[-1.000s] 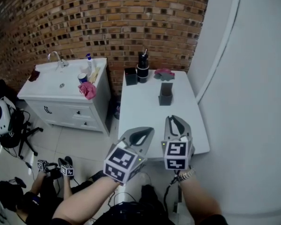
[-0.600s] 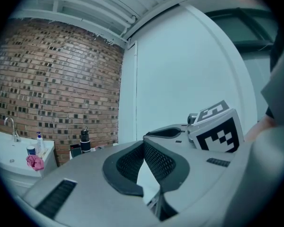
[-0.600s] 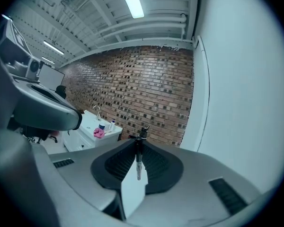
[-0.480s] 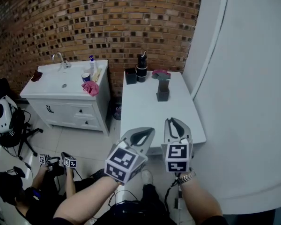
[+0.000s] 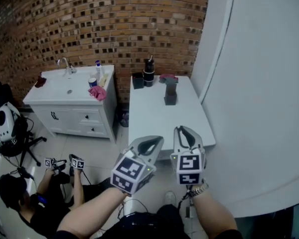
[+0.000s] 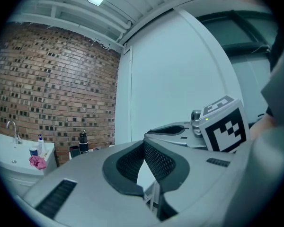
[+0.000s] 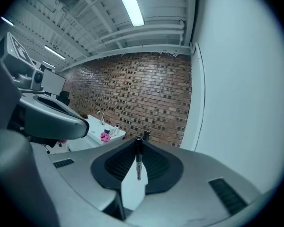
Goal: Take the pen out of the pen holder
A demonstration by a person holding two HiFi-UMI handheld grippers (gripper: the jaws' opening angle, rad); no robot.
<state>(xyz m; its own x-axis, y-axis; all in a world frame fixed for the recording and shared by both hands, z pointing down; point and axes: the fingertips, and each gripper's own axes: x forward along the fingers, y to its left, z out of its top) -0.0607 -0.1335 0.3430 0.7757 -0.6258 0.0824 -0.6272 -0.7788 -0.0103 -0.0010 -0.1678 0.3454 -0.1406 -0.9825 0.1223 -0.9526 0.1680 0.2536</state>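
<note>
My right gripper point(image 5: 182, 129) point(image 7: 137, 142) is shut on a slim dark pen point(image 7: 138, 159), which stands upright between the jaw tips. It is held in mid-air, short of the white table's point(image 5: 154, 123) near edge. My left gripper point(image 5: 160, 139) point(image 6: 144, 142) hangs beside it at the left, with its jaw tips together and nothing between them. The dark grey pen holder point(image 5: 170, 96) stands on the far half of the table, well away from both grippers. Nothing can be seen sticking out of it at this distance.
At the table's back edge stand a black bottle point(image 5: 148, 72), a small black box point(image 5: 137, 81) and a pink cloth point(image 5: 168, 77). A white sink cabinet point(image 5: 72, 96) is to the left, a curved white wall point(image 5: 259, 83) to the right. A person point(image 5: 35, 203) sits on the floor, lower left.
In the head view the table and sink have drawn farther away and more floor shows. Both grippers keep their place in the picture, side by side.
</note>
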